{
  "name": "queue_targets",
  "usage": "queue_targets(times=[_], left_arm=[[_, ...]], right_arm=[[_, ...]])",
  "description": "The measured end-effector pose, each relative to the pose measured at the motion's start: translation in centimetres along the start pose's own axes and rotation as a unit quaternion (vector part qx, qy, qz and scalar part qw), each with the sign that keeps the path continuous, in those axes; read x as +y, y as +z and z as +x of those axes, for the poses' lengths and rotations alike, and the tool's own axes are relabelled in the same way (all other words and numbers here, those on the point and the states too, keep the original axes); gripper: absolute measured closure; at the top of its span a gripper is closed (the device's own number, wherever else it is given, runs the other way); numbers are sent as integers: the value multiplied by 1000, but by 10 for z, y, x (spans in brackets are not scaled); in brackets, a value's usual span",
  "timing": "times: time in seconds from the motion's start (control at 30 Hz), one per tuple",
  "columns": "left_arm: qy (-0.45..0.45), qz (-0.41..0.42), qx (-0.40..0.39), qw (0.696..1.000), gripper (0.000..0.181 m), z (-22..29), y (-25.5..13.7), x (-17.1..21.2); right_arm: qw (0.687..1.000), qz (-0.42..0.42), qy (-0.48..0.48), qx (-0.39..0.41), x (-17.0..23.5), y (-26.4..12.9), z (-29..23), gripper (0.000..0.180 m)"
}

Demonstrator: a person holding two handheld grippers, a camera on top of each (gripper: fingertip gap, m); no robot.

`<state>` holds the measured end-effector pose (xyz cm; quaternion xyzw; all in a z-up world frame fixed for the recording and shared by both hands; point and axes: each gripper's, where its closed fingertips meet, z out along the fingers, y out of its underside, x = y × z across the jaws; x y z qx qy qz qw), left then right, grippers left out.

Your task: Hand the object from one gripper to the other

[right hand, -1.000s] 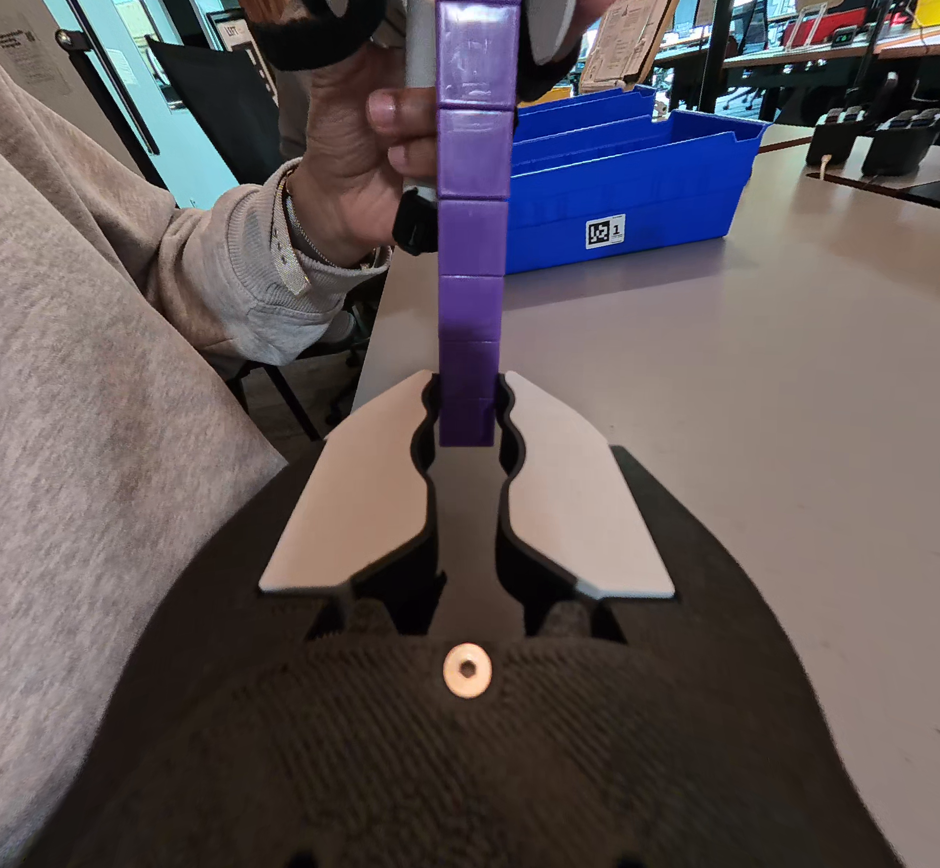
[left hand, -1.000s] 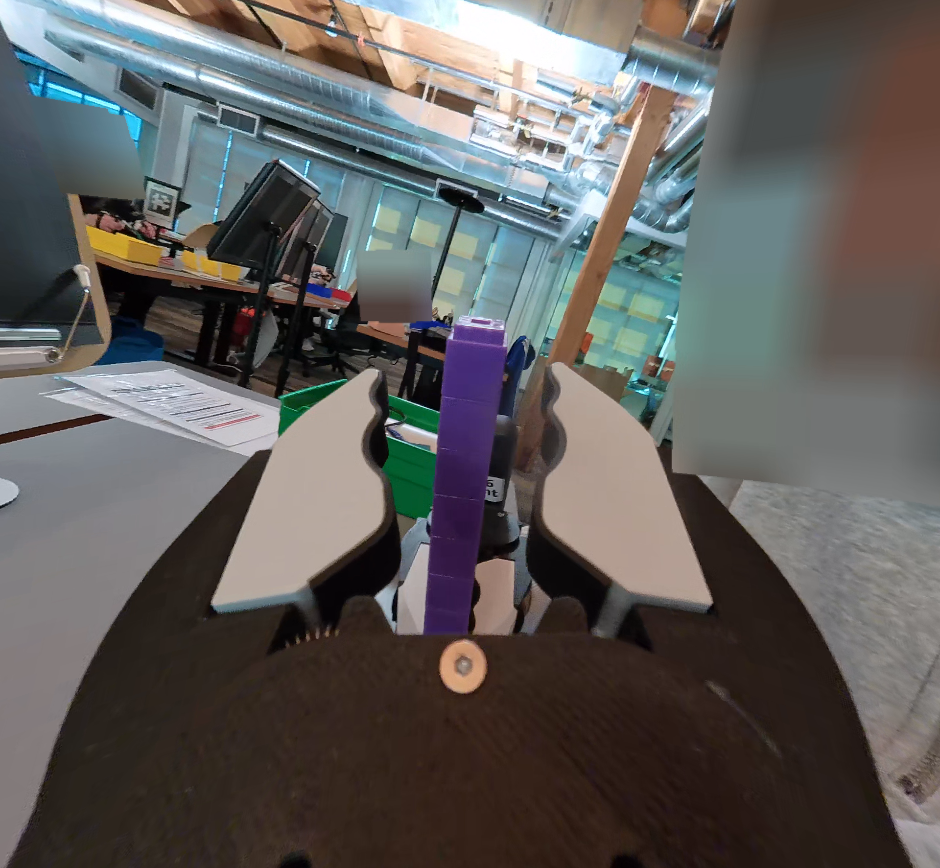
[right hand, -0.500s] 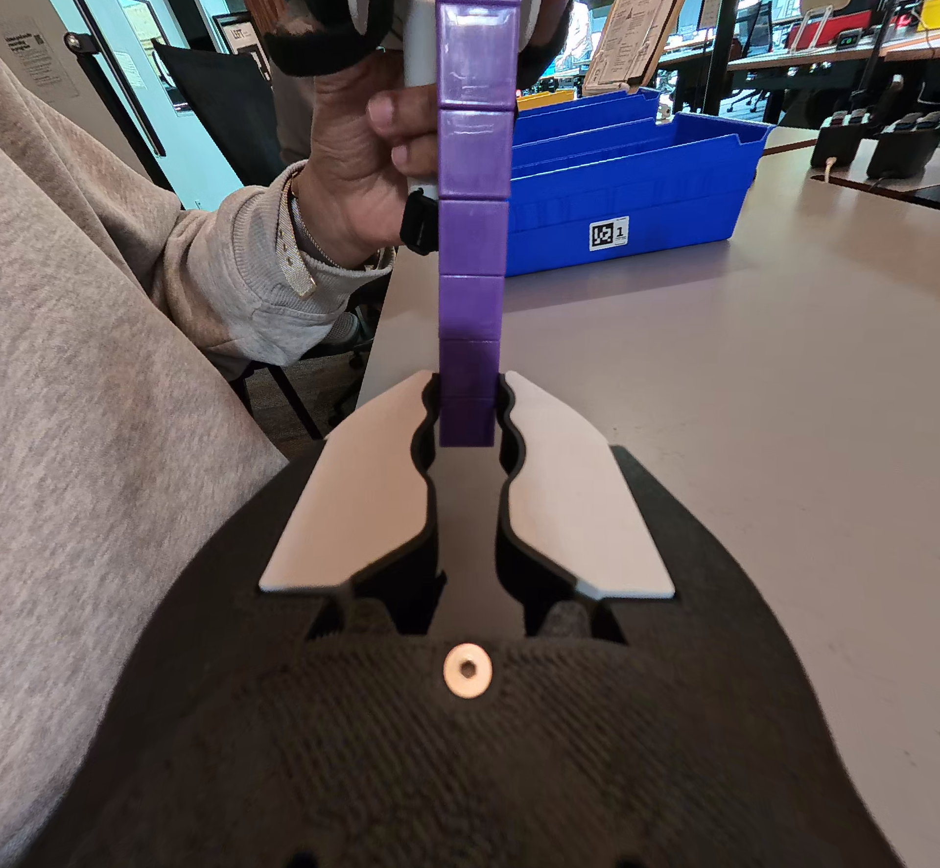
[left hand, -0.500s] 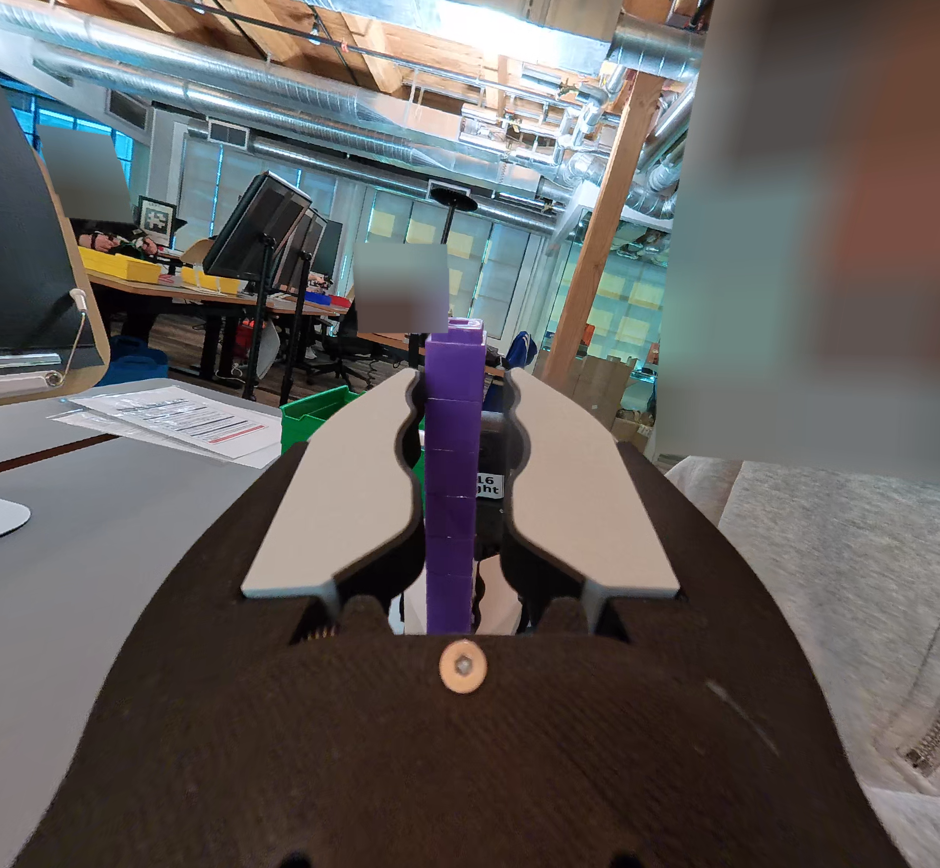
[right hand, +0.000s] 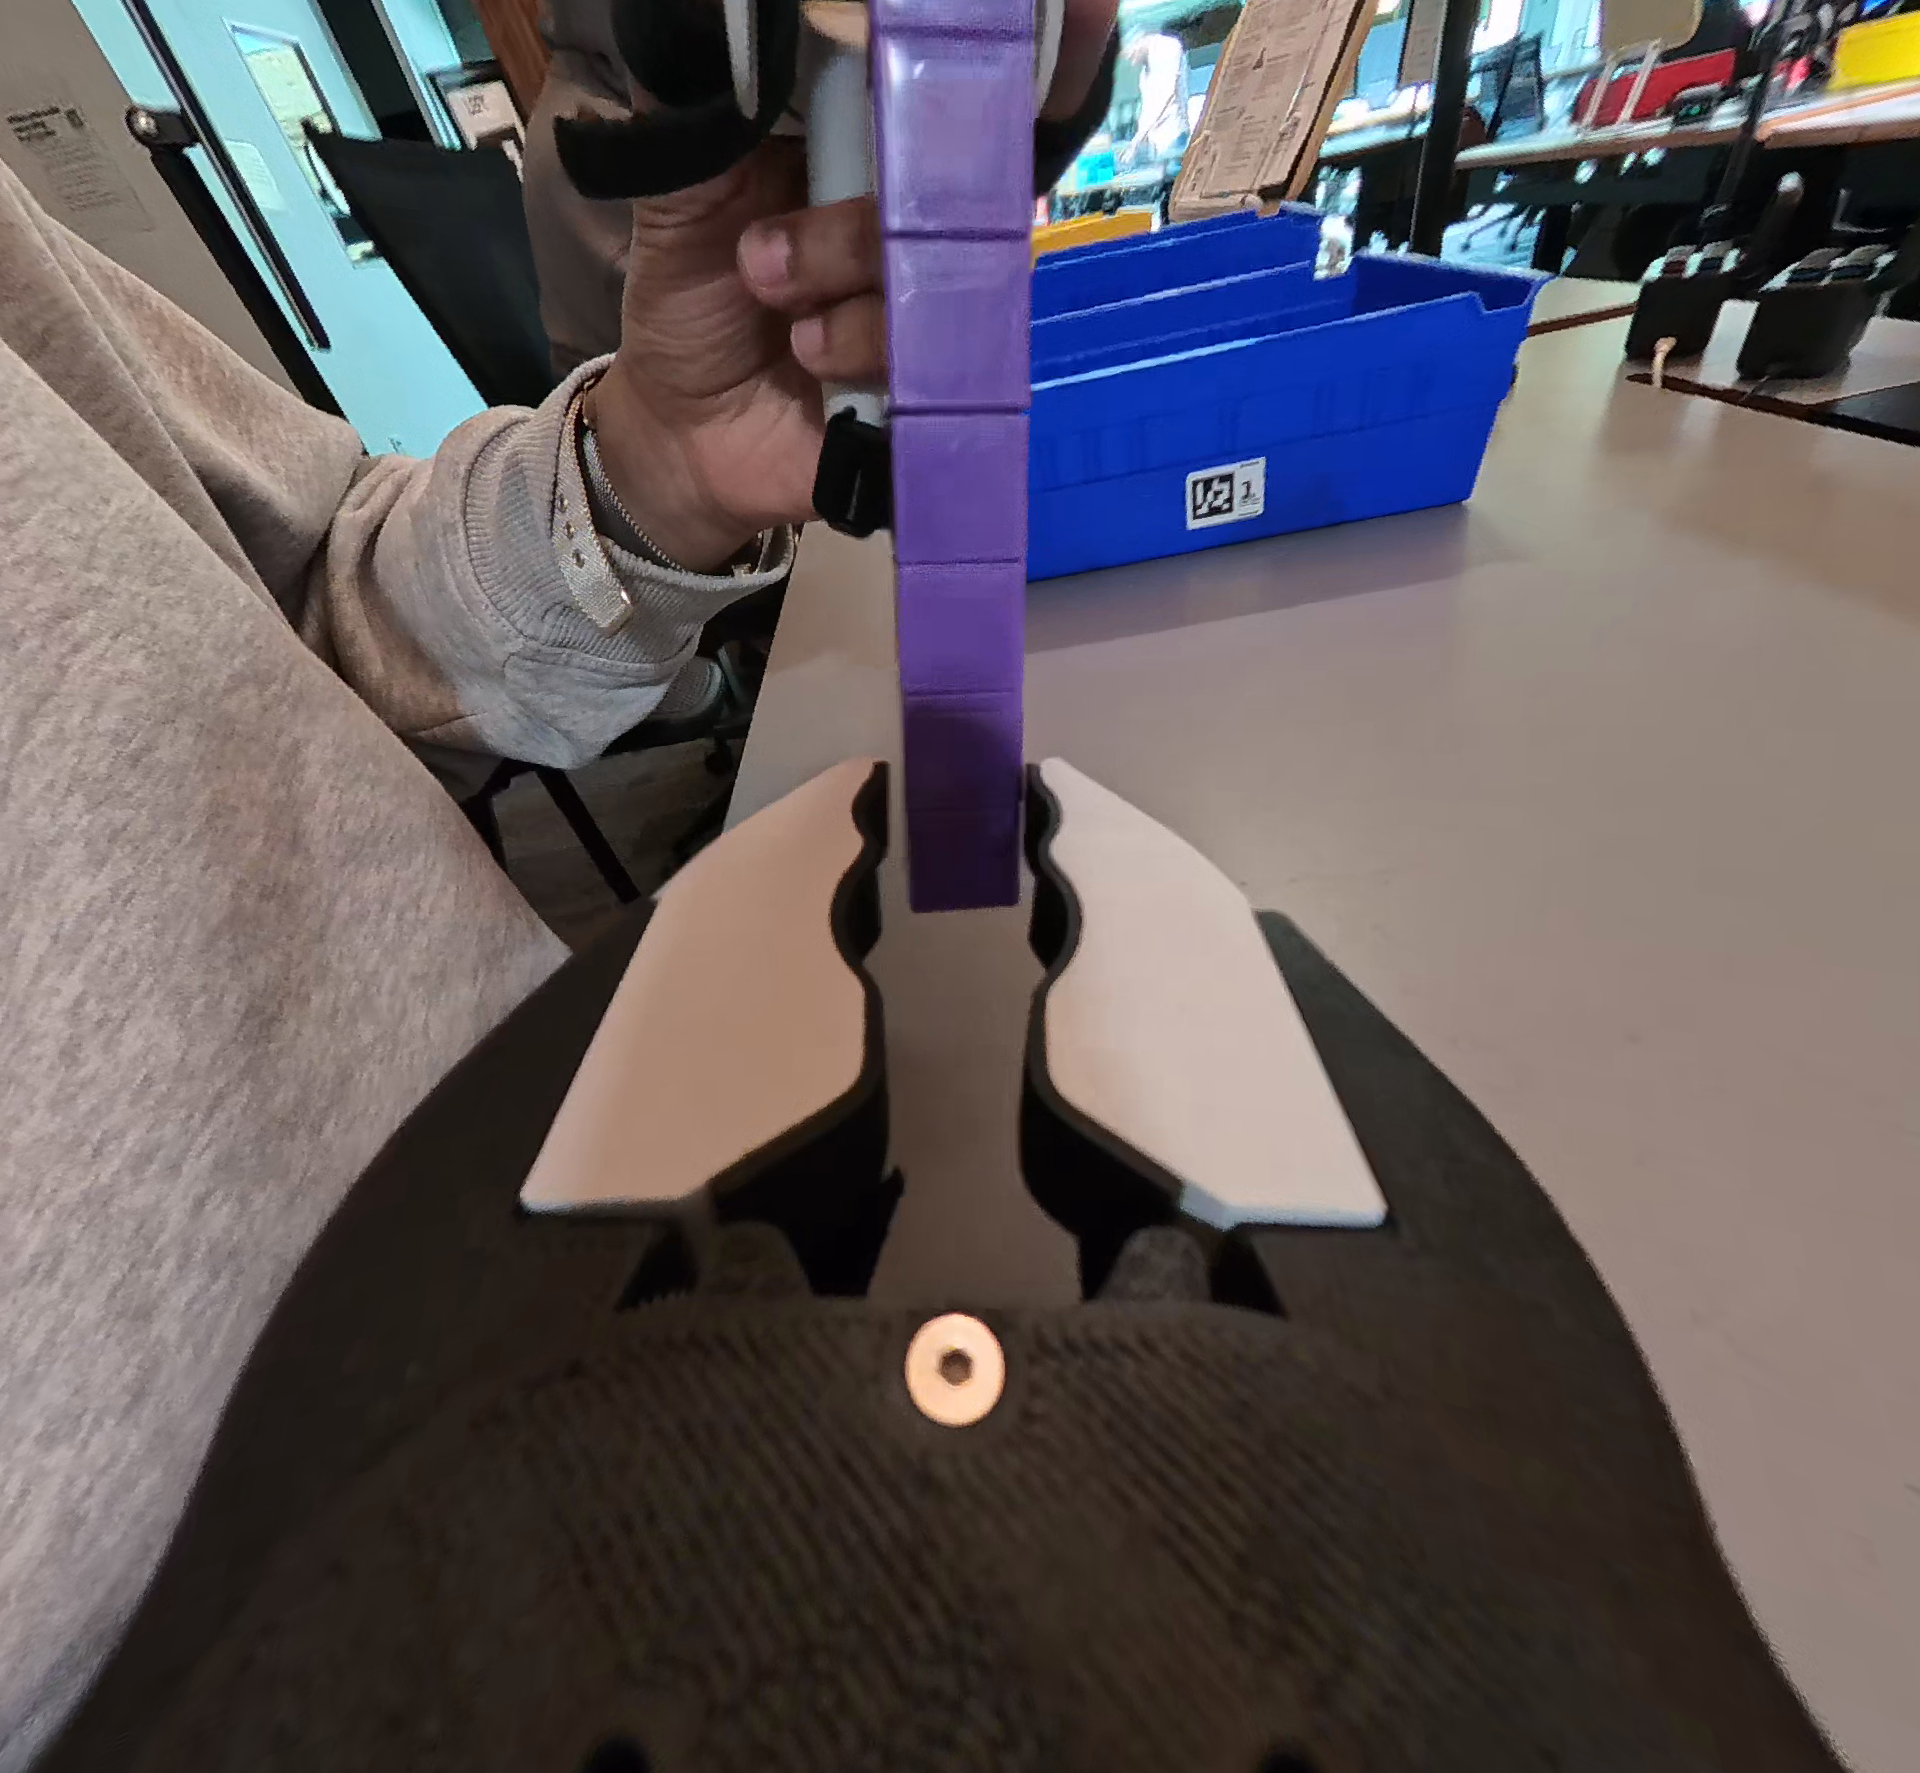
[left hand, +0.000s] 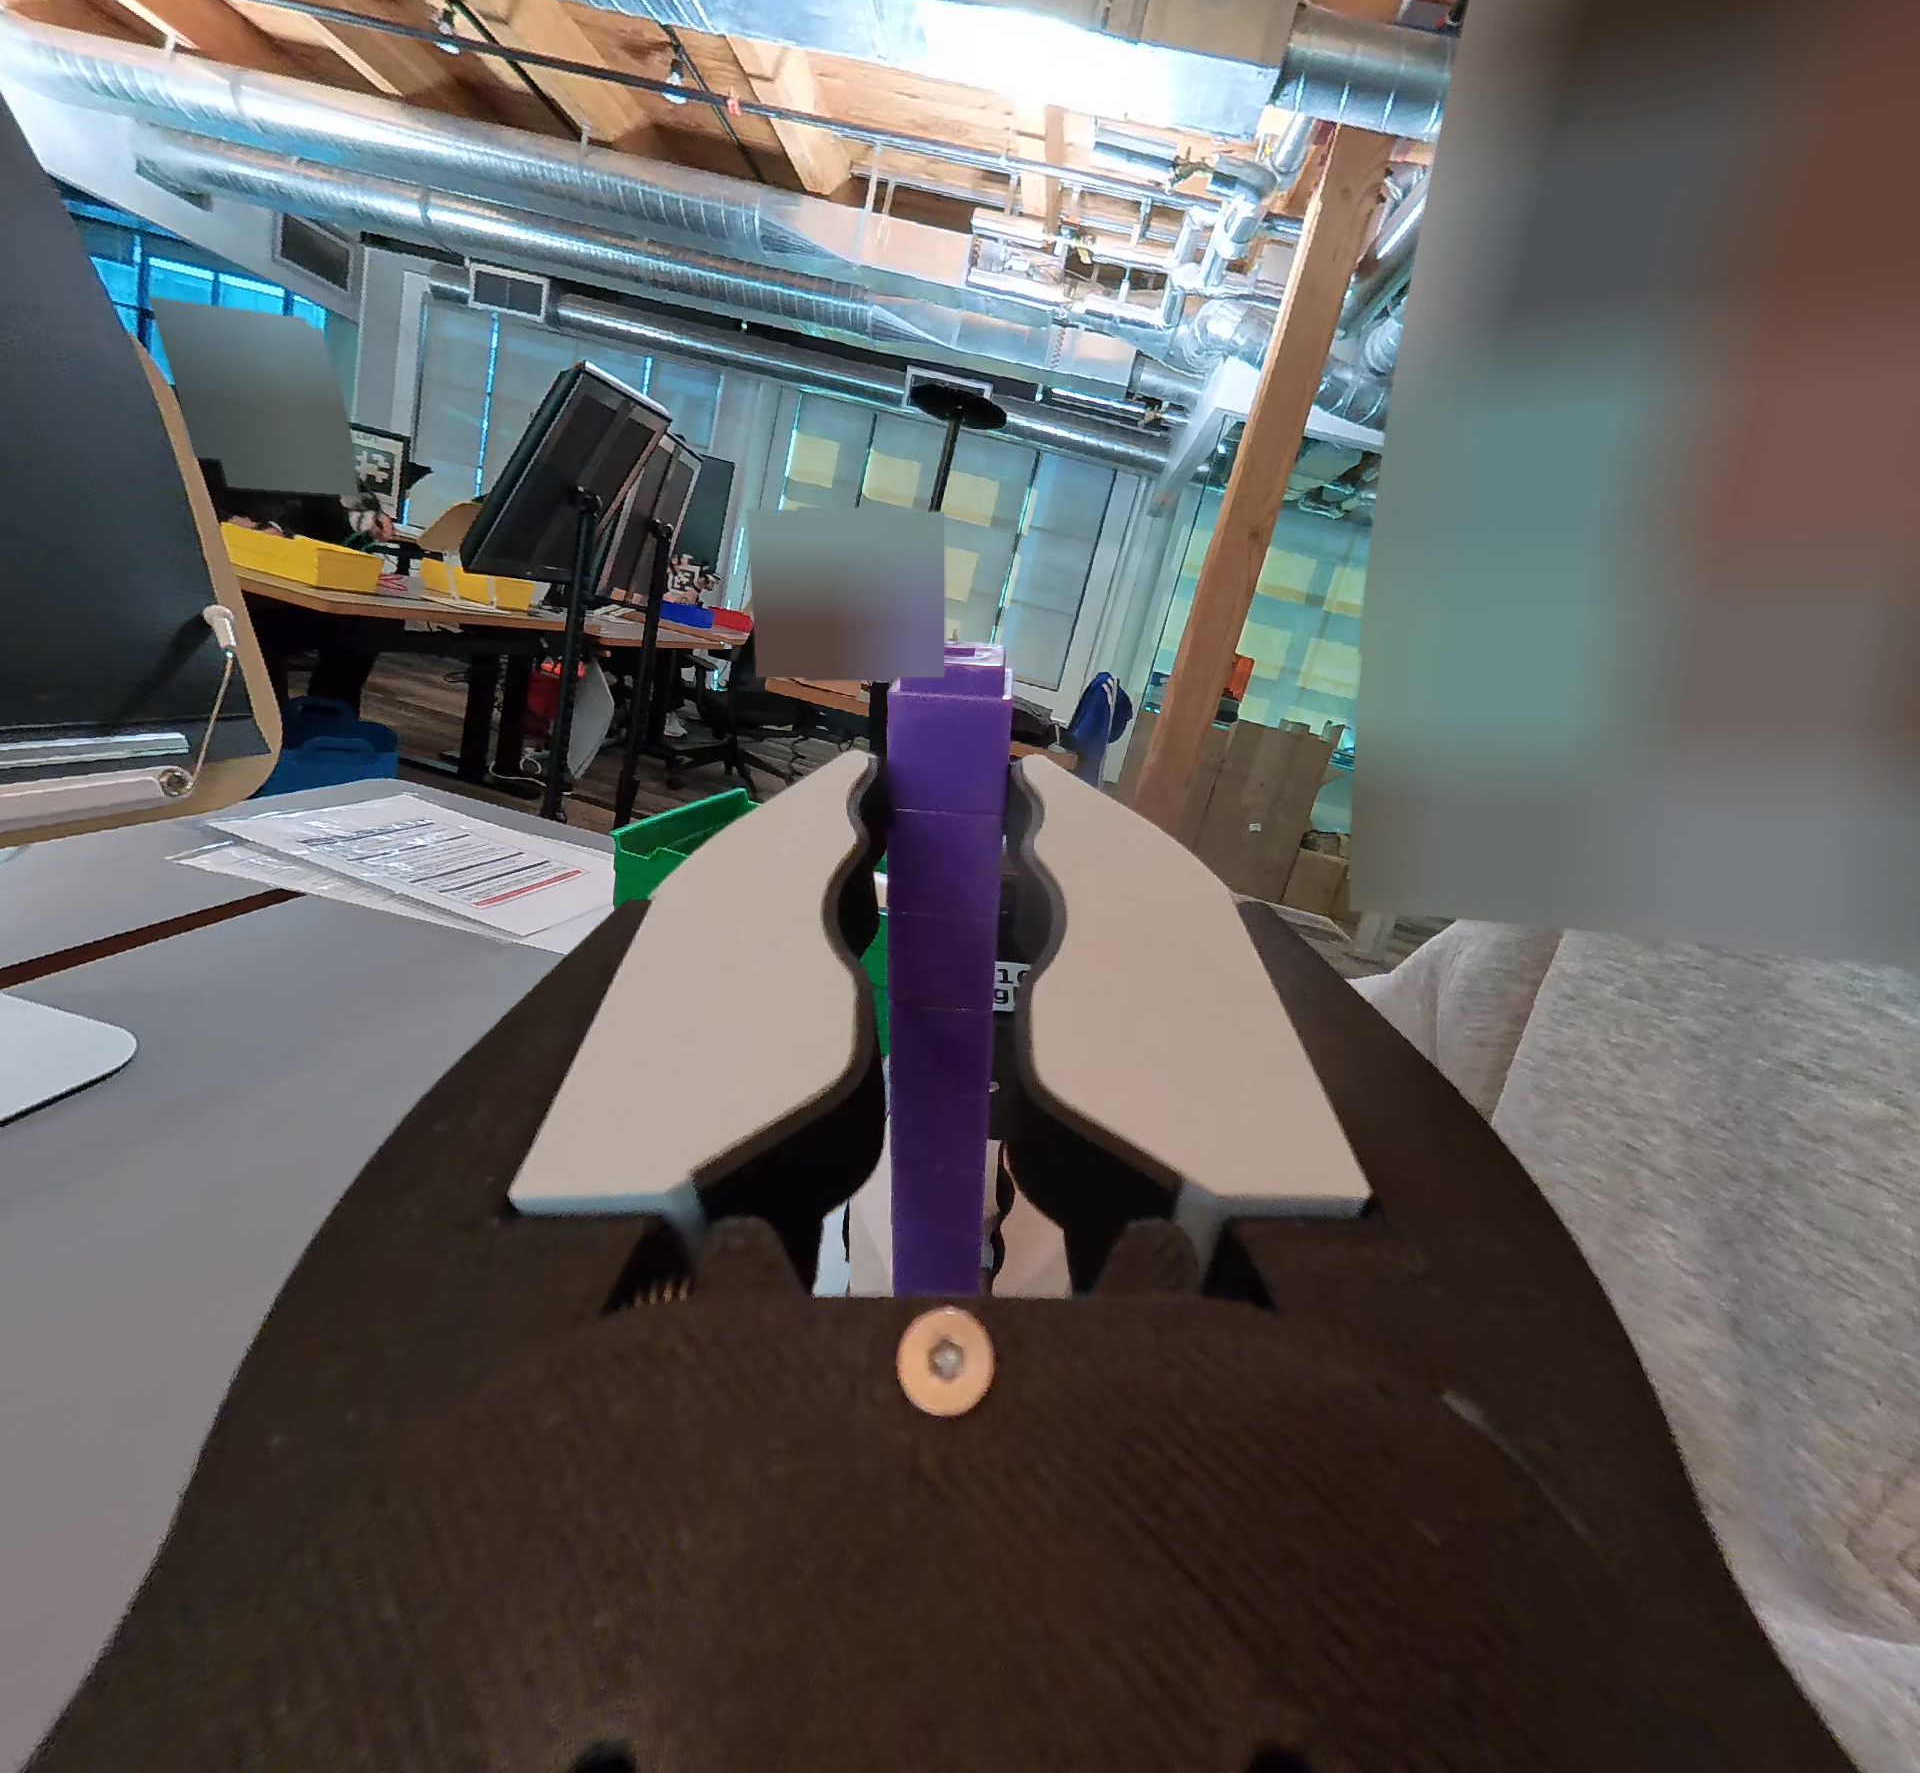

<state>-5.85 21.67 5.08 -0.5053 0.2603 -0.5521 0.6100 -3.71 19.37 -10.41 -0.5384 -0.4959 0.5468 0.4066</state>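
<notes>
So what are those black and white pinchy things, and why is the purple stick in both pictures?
Those are grippers, each with two fingers, and a person holds one in each hand. Each has a camera looking out along its own fingers, so each picture comes from one gripper. In the left one's picture, the left gripper has closed on a purple stick of joined cubes. In the right one's picture, the right gripper has the same stick between its fingertips, with a thin gap on each side, so I can't tell if it is gripping. At the top there, you see the person's hand holding the left gripper. A blue bin sits on the grey table. The stick is being passed over.
</notes>
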Motion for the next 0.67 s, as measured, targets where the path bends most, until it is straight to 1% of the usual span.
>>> queue_targets(times=[0.07, 0.1, 0.2, 0.3, 0.4, 0.5, 0.6, 0.67], left_arm=[[7, 0, -8, 1000, 161, -1, -1, -1], [12, -1, -12, 1000, 161, -2, -1, -1], [23, 2, -22, 999, 162, -3, -3, -4], [29, 6, -33, 999, 161, -6, -5, -7], [28, 9, -28, 999, 161, -5, -6, -9], [22, 15, 4, 1000, 161, 3, -5, -10], [16, 16, 46, 999, 162, 14, -4, -10], [8, 17, 89, 996, 162, 25, -3, -9]], right_arm=[[1000, 24, 1, 7, -6, -2, 3, 139], [999, 36, 2, 10, -9, -3, 5, 134], [998, 57, 6, 21, -15, -7, 9, 124], [997, 65, 1, 37, -17, -9, 14, 117], [997, 62, -7, 39, -15, -8, 14, 117], [998, 68, 3, 11, -16, -7, 7, 121], [993, 74, 55, -72, -18, -9, -9, 135], [982, 78, 107, -136, -21, -12, -19, 136]])
